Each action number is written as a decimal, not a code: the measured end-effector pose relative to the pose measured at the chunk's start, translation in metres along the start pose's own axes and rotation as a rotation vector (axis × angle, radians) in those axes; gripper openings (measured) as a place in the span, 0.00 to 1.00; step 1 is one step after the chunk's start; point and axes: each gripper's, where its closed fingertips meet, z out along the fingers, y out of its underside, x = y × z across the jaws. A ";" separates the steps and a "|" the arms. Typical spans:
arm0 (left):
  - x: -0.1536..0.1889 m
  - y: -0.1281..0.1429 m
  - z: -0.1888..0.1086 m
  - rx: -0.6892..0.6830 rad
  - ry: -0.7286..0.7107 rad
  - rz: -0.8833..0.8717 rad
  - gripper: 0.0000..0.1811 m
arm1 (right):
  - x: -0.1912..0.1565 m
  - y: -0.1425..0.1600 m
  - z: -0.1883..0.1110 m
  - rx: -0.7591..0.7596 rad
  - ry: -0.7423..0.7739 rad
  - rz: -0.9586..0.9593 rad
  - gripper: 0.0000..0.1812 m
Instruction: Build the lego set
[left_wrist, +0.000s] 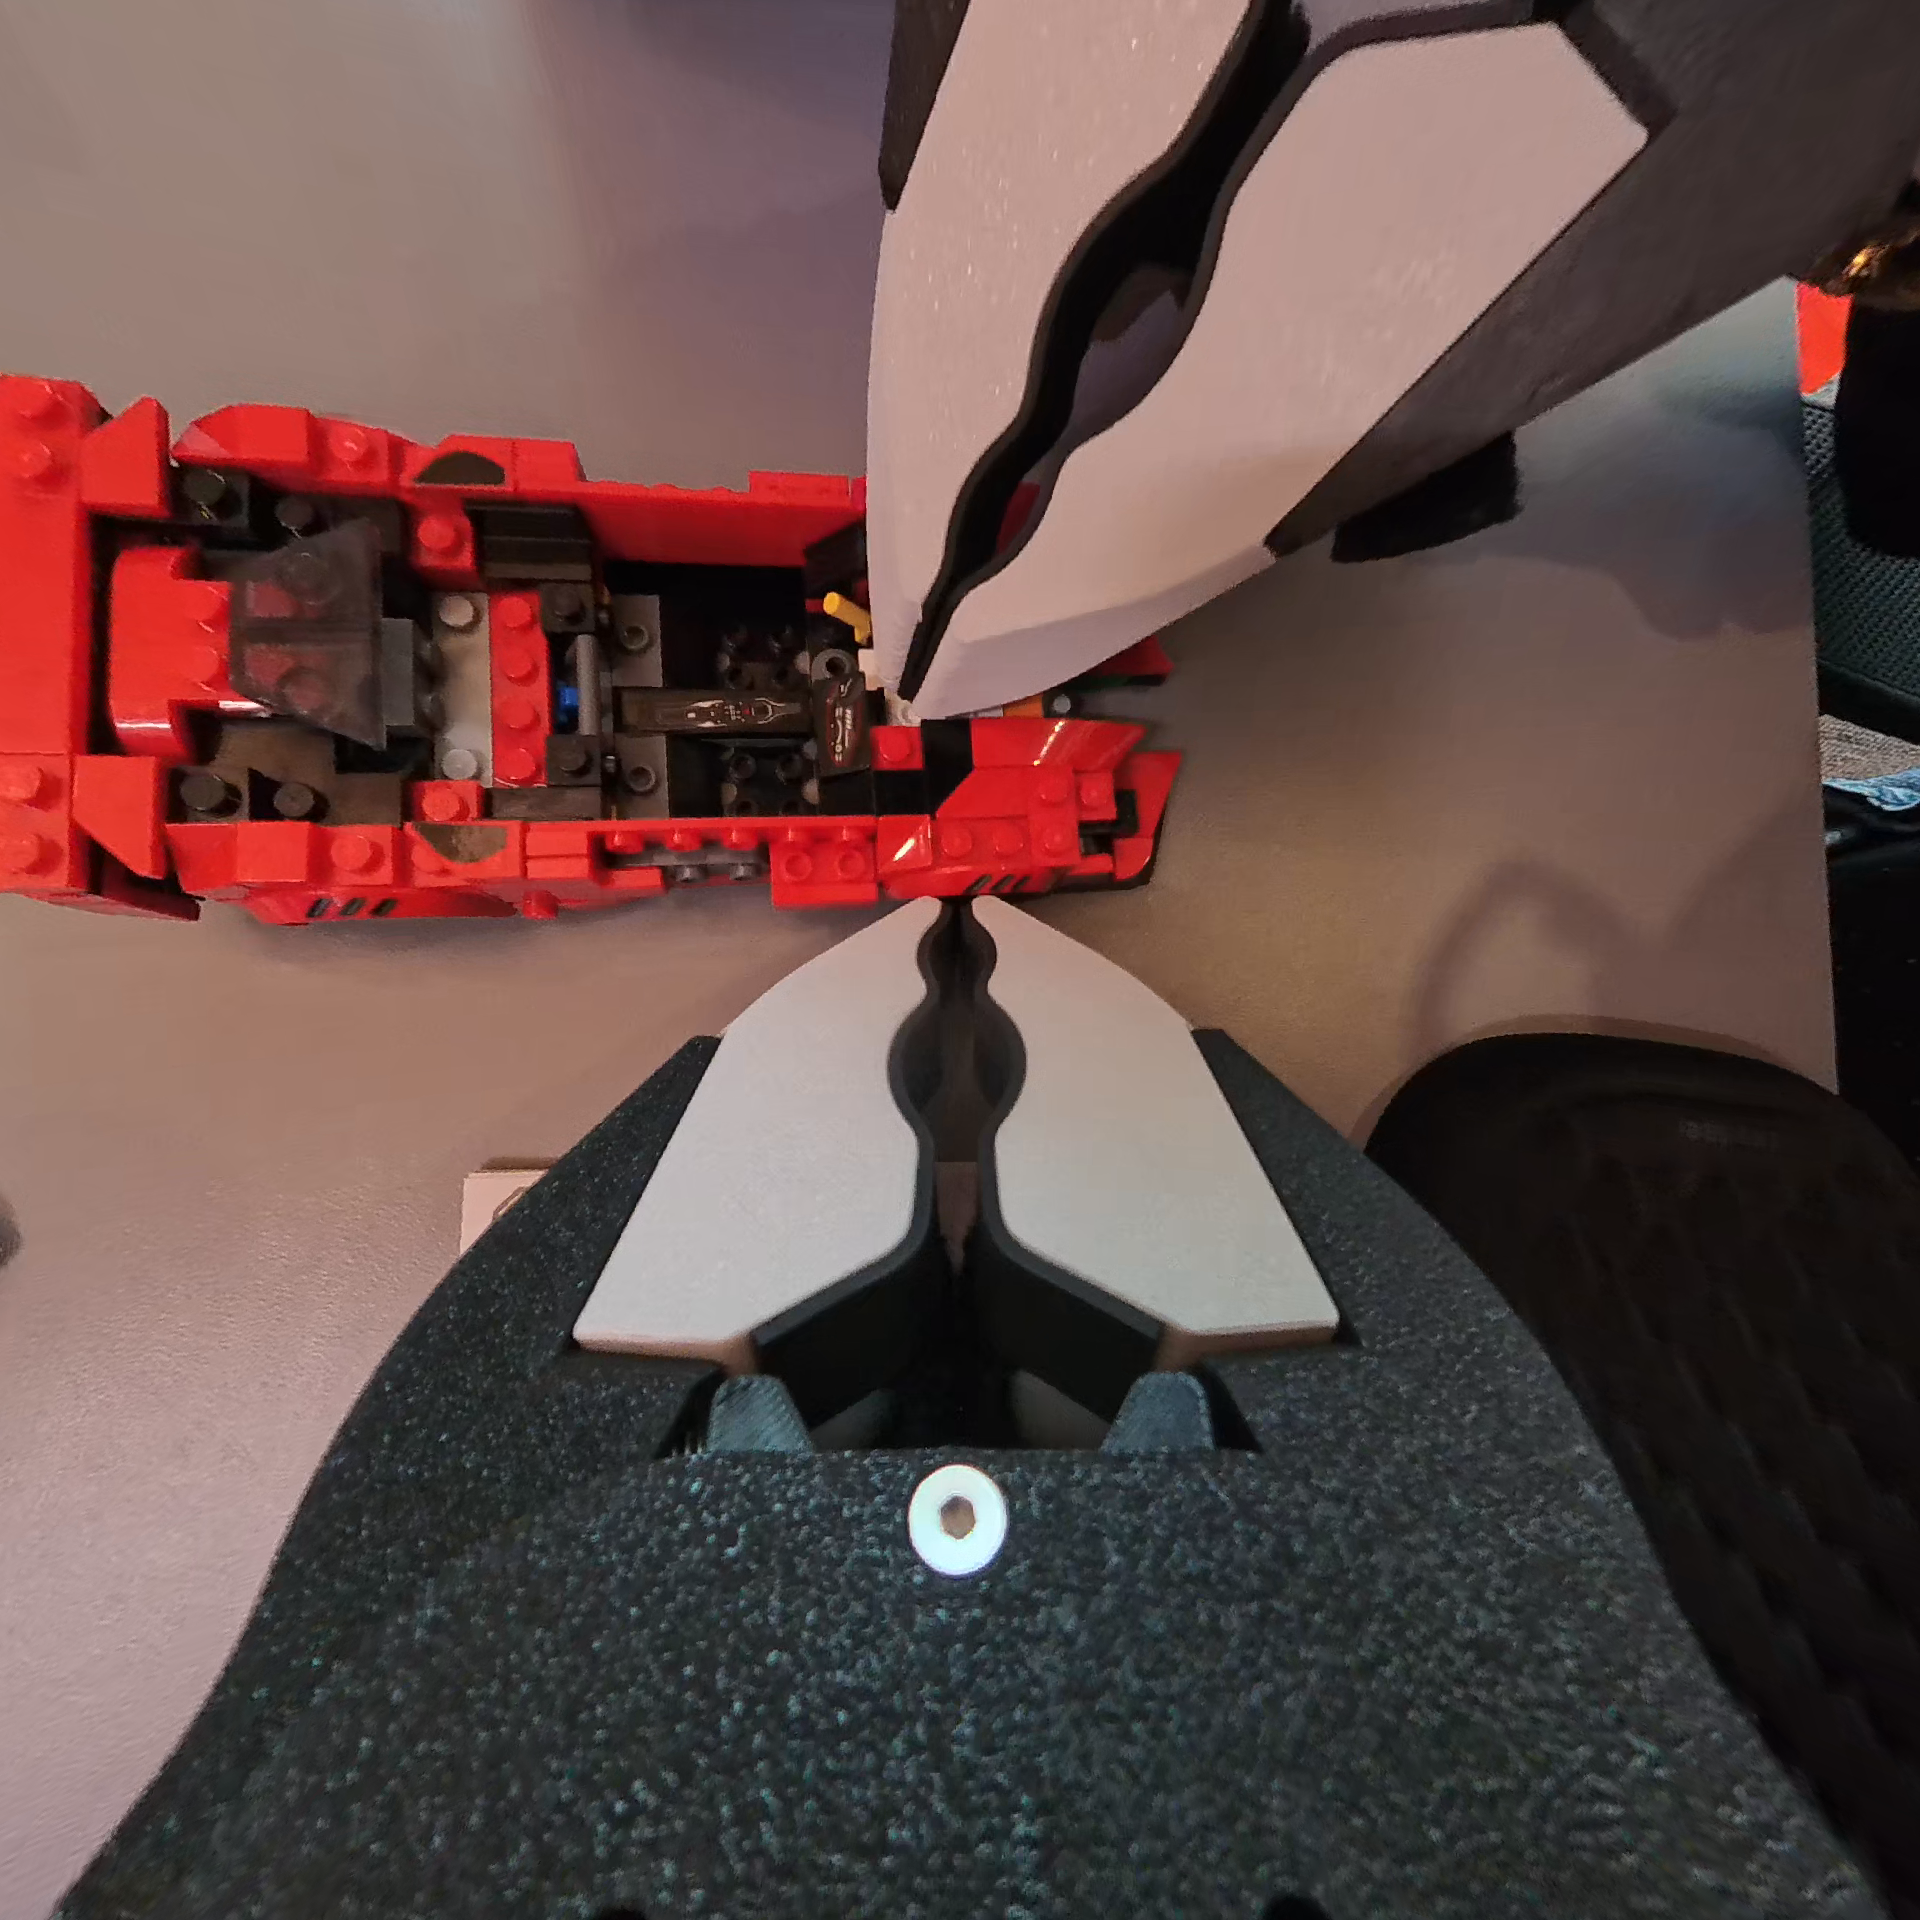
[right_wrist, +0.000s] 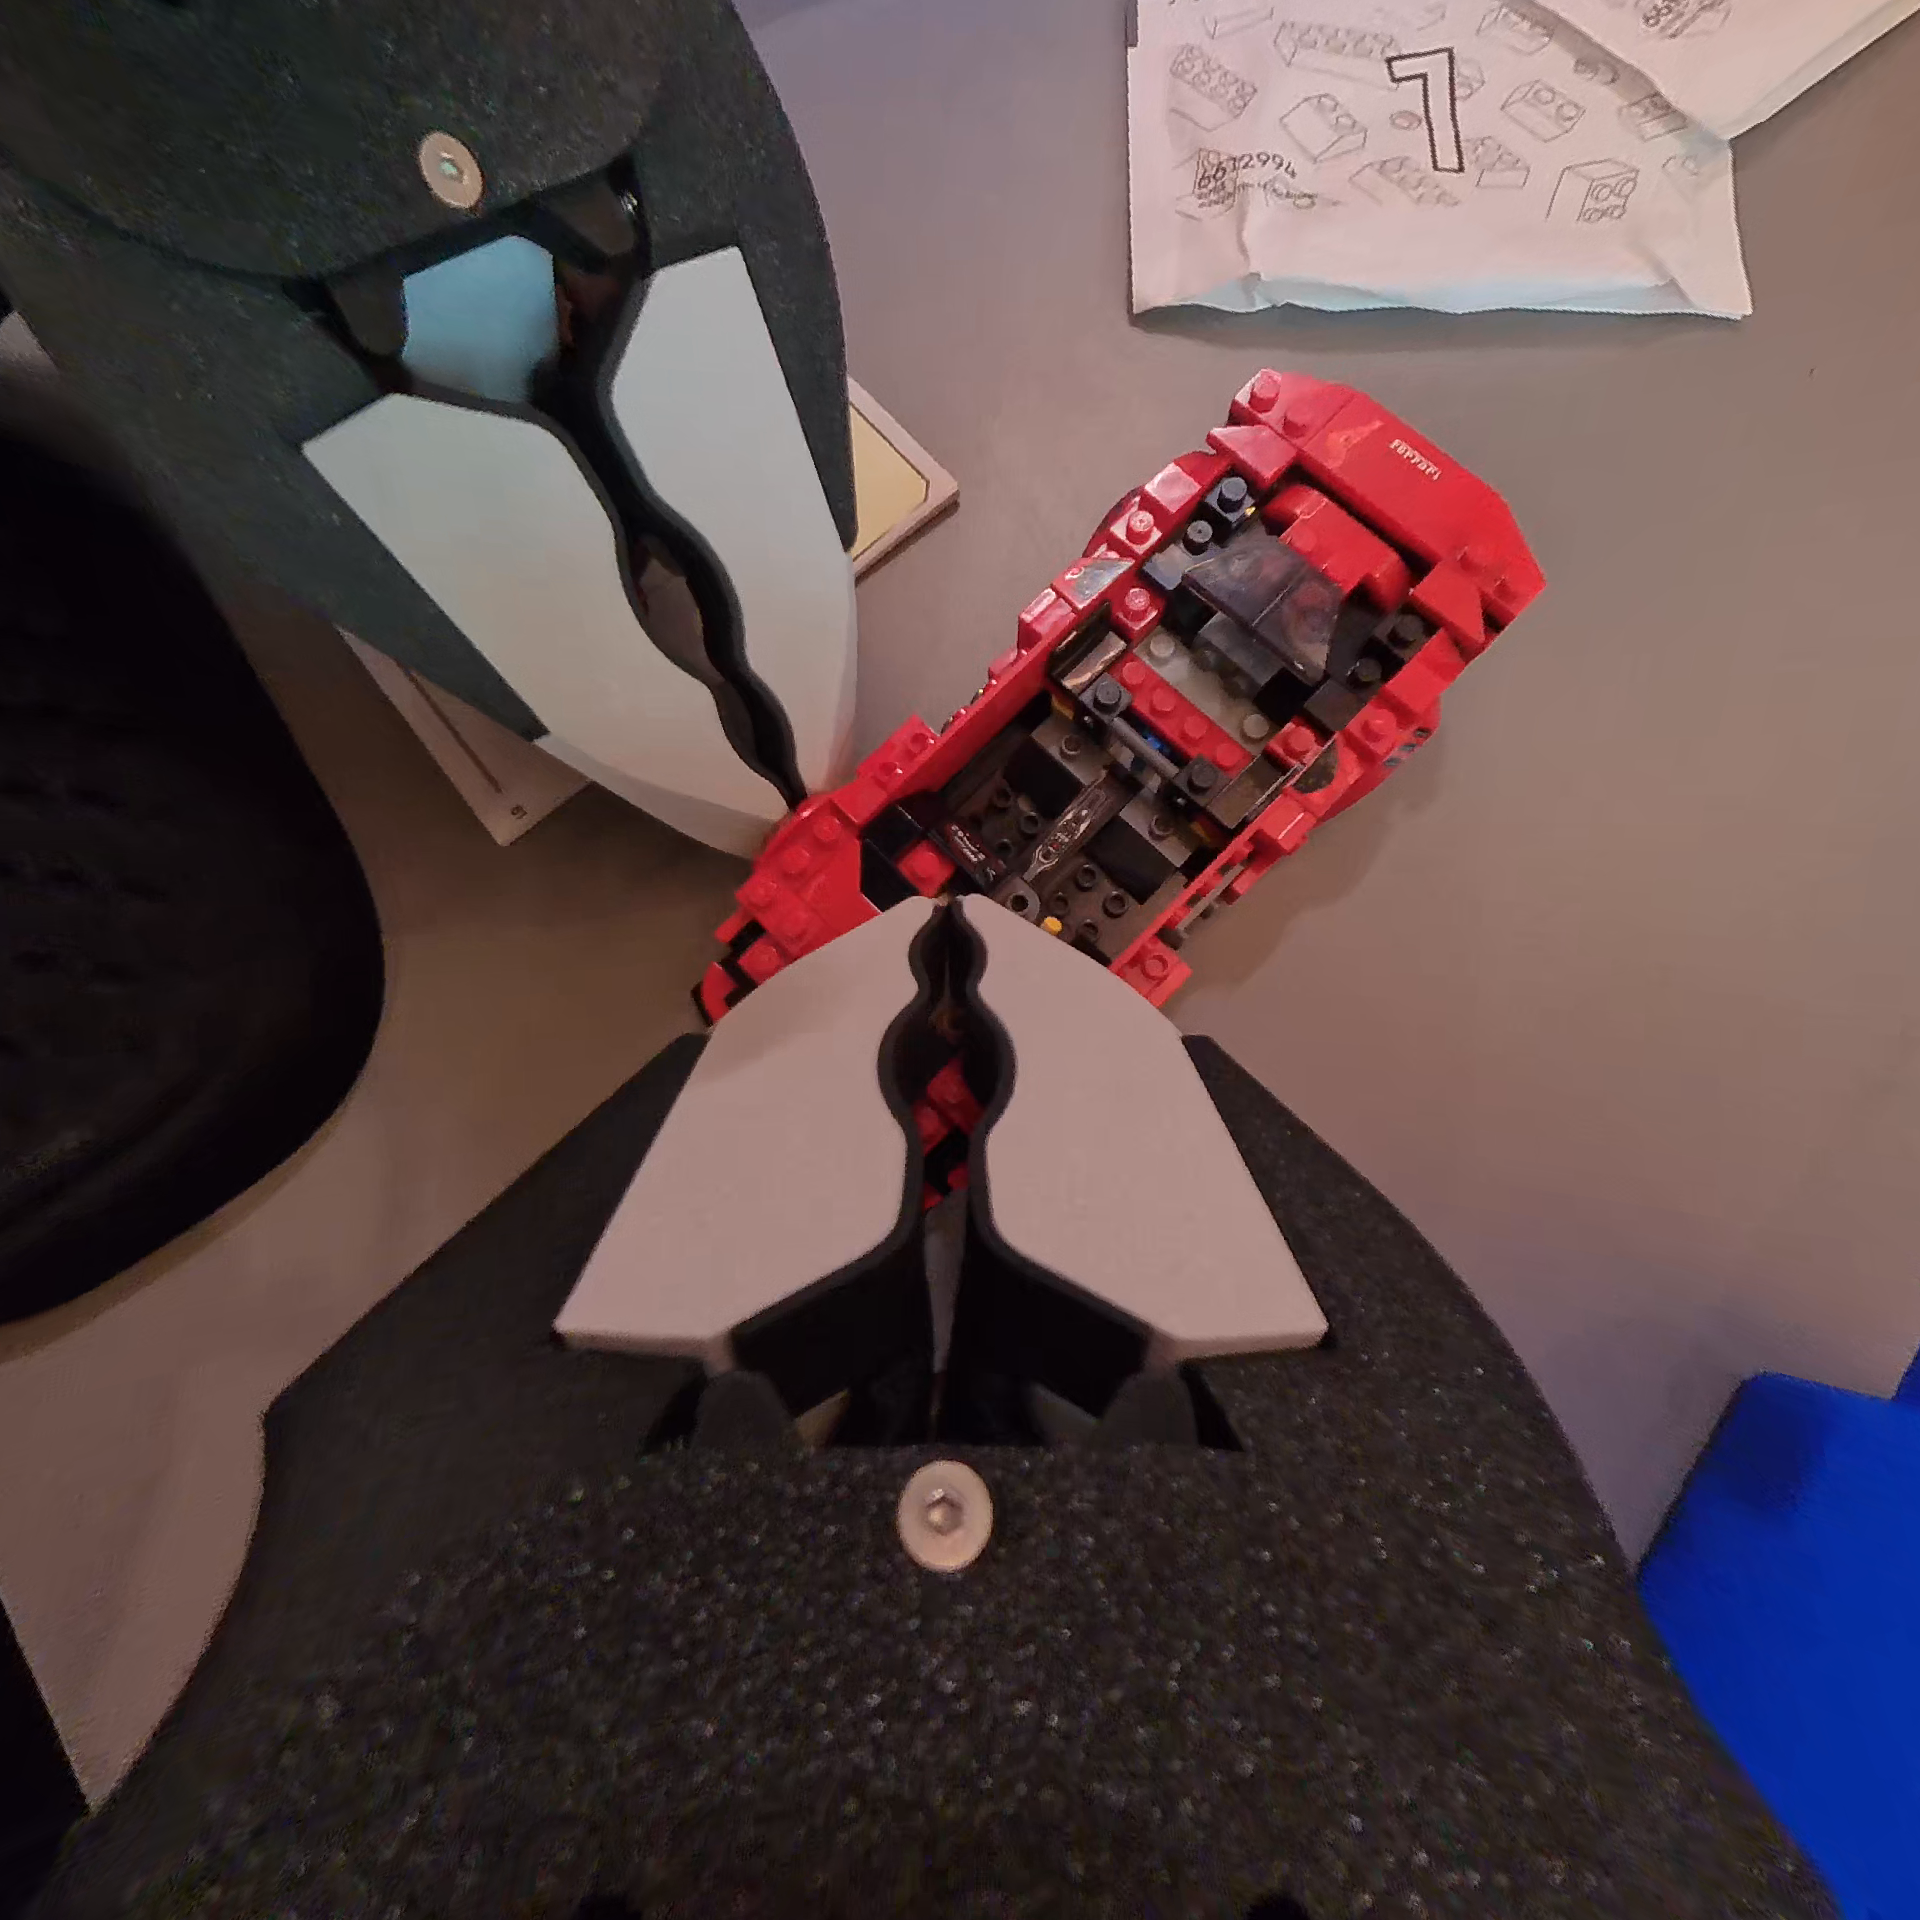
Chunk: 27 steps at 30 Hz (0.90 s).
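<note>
I have the red lego car (left_wrist: 499, 675) lying on the grey worktop (left_wrist: 416, 208). My left claw (left_wrist: 954, 906), pressed together, braces its 6 o'clock flank; my right claw (left_wrist: 902, 694) pinches a tiny white piece (left_wrist: 896, 709) at the cockpit, probably seating it.

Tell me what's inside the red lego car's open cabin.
Inside the red lego car: black and grey studded bricks, a printed black console tile, a small yellow piece. The right gripper covers the cabin's front corner.
</note>
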 end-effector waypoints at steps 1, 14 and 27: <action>0.000 0.000 0.000 -0.002 0.000 0.000 0.00 | 0.000 0.000 0.000 -0.001 0.001 0.000 0.00; -0.024 0.022 -0.077 0.013 -0.130 -0.030 0.02 | -0.020 -0.034 -0.026 0.151 -0.020 -0.043 0.00; -0.022 0.103 -0.157 0.157 -0.337 -0.212 0.05 | -0.109 -0.077 0.083 0.024 -0.143 -0.040 0.17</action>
